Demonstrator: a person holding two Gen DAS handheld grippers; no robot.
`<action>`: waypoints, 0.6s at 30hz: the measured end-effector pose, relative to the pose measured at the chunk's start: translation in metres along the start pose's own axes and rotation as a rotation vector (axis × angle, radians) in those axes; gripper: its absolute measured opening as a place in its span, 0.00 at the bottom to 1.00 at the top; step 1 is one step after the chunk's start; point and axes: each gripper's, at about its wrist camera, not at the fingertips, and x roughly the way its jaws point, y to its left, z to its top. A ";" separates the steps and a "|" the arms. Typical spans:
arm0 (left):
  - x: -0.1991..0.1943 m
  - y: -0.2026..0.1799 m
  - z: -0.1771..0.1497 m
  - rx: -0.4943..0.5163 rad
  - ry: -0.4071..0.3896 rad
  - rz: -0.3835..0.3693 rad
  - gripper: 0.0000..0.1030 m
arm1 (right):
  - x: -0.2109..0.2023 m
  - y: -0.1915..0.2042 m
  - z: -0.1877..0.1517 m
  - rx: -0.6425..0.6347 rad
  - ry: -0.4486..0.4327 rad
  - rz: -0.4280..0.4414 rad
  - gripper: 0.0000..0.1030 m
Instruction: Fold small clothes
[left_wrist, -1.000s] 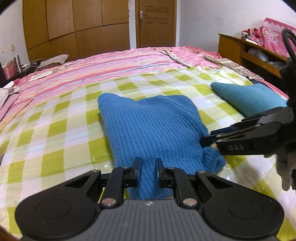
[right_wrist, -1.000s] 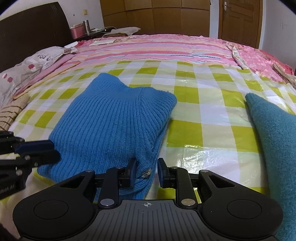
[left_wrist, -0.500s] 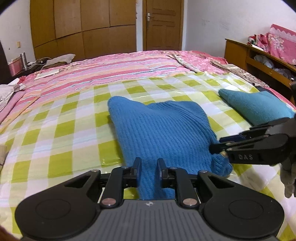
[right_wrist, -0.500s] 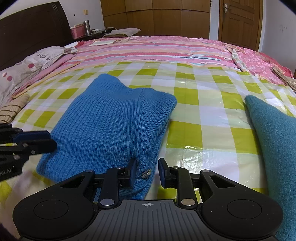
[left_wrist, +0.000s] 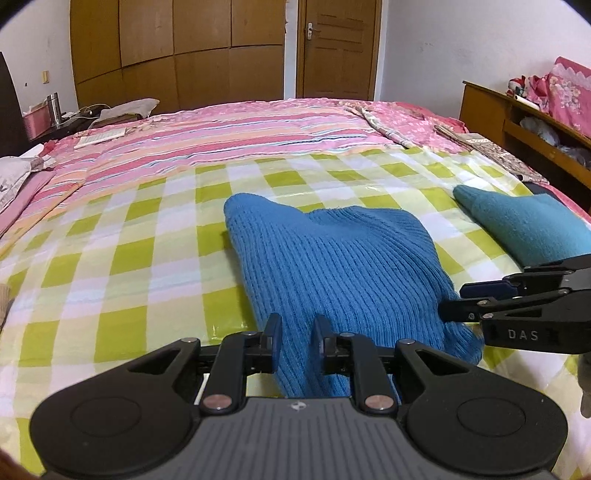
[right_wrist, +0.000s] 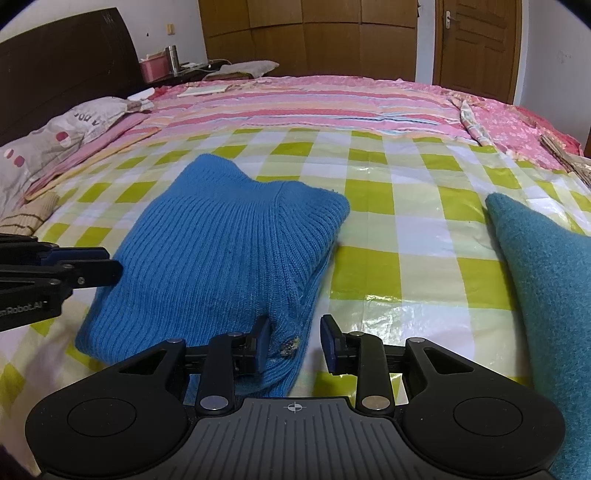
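Observation:
A folded blue ribbed sweater (left_wrist: 332, 258) lies on the green-checked sheet (left_wrist: 129, 258); it also shows in the right wrist view (right_wrist: 221, 251). My left gripper (left_wrist: 295, 338) is at the sweater's near edge, its fingers slightly apart with knit between them. My right gripper (right_wrist: 295, 339) is open over the sweater's near right corner, where a small button shows. In the left wrist view the right gripper (left_wrist: 454, 301) sits at the sweater's right edge. In the right wrist view the left gripper (right_wrist: 110, 264) sits at its left edge.
A folded teal garment (left_wrist: 528, 225) lies to the right, also in the right wrist view (right_wrist: 546, 277). A pink striped blanket (left_wrist: 240, 136) covers the far bed. Pillows (right_wrist: 55, 136) and a dark headboard (right_wrist: 62, 92) are at left. A wooden shelf (left_wrist: 517, 125) stands at right.
My right gripper's fingers have opened wider around the sweater corner. Both grippers have risen and drawn back a little; the sweater lies as before.

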 end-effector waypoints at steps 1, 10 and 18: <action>0.001 -0.001 0.000 0.003 -0.001 0.002 0.24 | -0.001 -0.001 0.000 0.004 -0.002 0.002 0.29; 0.003 -0.007 0.001 0.038 -0.008 0.035 0.26 | -0.003 -0.002 0.005 0.020 -0.009 0.008 0.30; 0.003 -0.007 0.002 0.035 -0.010 0.042 0.32 | -0.006 -0.003 0.012 0.028 -0.036 -0.005 0.42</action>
